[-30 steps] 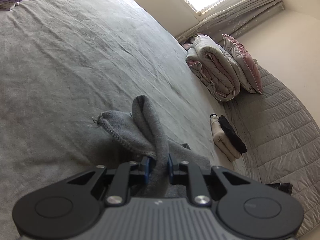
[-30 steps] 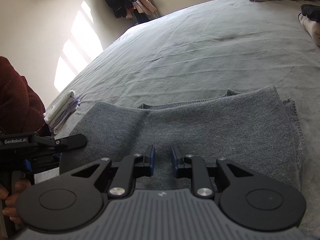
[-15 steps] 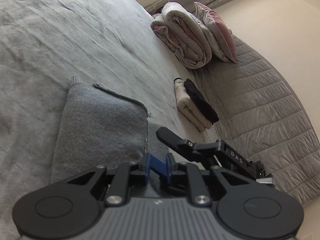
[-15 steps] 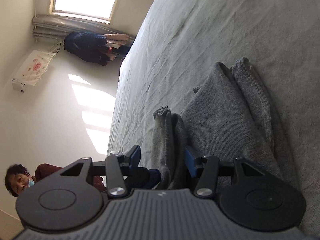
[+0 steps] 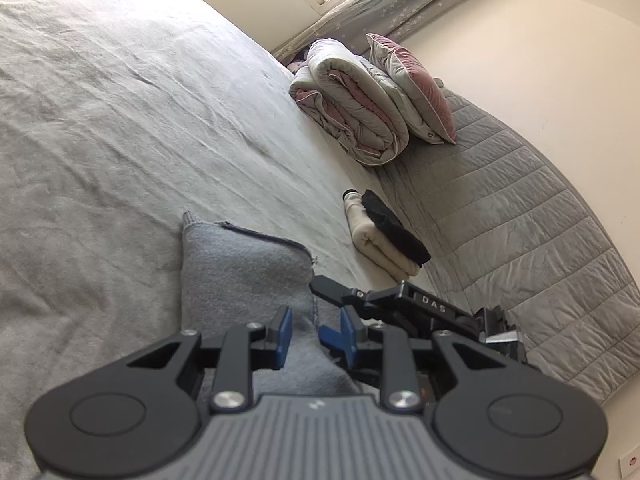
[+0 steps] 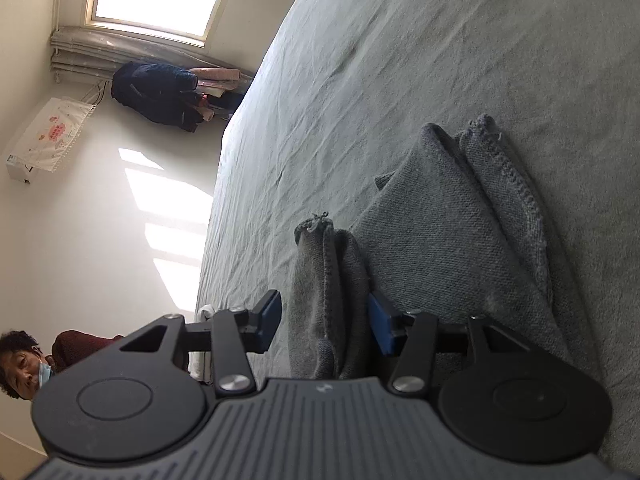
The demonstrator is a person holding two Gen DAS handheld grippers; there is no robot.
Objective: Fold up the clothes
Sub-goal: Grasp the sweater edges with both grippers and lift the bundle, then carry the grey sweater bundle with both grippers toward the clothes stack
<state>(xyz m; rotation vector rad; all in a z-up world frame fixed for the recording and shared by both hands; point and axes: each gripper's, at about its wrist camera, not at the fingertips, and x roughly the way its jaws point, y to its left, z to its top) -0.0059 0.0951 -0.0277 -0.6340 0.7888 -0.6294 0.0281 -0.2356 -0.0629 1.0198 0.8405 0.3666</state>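
Observation:
A grey knitted garment [image 5: 240, 272] lies folded on the bed sheet [image 5: 120, 120]. My left gripper [image 5: 314, 336] hovers over its near edge. Its jaws are opening, the cloth lies under and between them, and the pads do not press on it. The right gripper's black frame [image 5: 416, 304] shows just to the right, at the same edge. In the right wrist view my right gripper [image 6: 326, 322] is rolled onto its side and stands open. A raised fold [image 6: 324, 264] of the garment [image 6: 440, 240] is between its jaws, against one pad and apart from the other.
A rolled duvet [image 5: 352, 120] and a pink pillow [image 5: 412, 88] lie at the head of the bed. Folded cream and black clothes [image 5: 384, 232] sit beside a quilted grey cover [image 5: 520, 220]. A person [image 6: 24, 364] stands low on the left, with dark clothes [image 6: 160, 92] hung by the window.
The left gripper let go of the raised cloth it pinched, and the garment now lies folded. The right gripper rolled onto its side and opened around a fold of the cloth.

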